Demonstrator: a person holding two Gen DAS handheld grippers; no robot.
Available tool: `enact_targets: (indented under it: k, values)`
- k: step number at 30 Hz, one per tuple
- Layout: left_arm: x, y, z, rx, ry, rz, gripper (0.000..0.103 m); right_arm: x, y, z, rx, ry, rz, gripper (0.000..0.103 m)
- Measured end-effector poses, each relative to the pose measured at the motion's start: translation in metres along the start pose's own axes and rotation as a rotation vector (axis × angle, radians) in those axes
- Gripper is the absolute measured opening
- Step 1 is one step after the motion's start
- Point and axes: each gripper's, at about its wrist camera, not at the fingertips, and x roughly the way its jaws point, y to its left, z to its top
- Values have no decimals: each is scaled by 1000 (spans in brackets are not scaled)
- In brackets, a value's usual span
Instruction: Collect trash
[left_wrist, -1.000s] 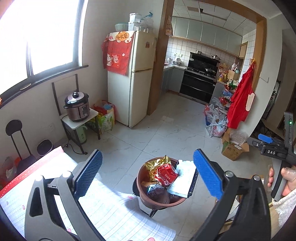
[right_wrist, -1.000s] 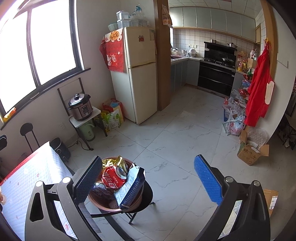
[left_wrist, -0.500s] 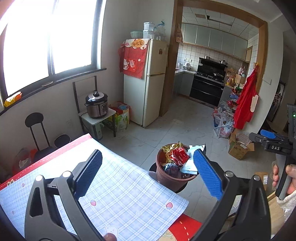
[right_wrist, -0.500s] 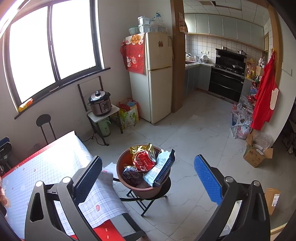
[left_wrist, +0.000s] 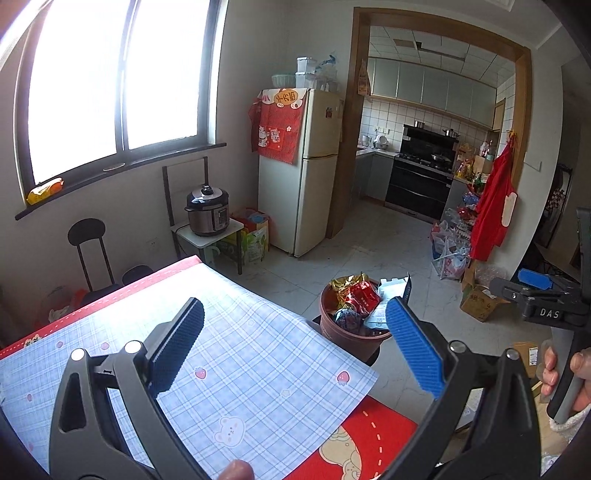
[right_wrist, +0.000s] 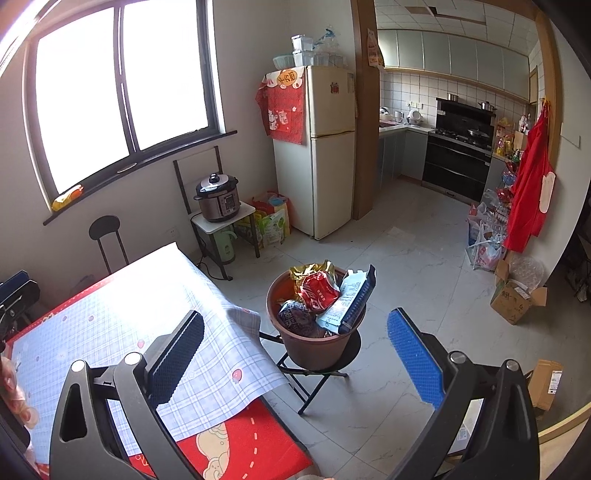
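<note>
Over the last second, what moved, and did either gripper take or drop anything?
Both grippers pulled back and up from the brown bucket: it shrank in both views and more of the checked tablecloth came into sight. Left gripper and right gripper stayed open and empty. The wrappers remained in the bucket on its stool.

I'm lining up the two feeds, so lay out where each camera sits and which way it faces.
Left wrist: rides on the left tongs, looks over the checked tablecloth toward the kitchen; both open fingers show, plus the right tongs and a hand.
Right wrist: rides on the right tongs, looks toward the same kitchen; its open fingers show.
Shared: the brown trash pot, fridge.
</note>
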Motion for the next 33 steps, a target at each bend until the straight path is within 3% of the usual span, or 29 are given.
enact_targets:
  k: [24,31,33]
  values:
    - [-11,5,0,-30,5,65,97,-10,18,-3,-41,-48,-29,97]
    - [-14,3,9,-50,-25,39,97,-10,18,1,-39,-61,-33,97]
    - [-15,2,10,-42,-37,68,97,-10,17,2,-35,-63,-32,97]
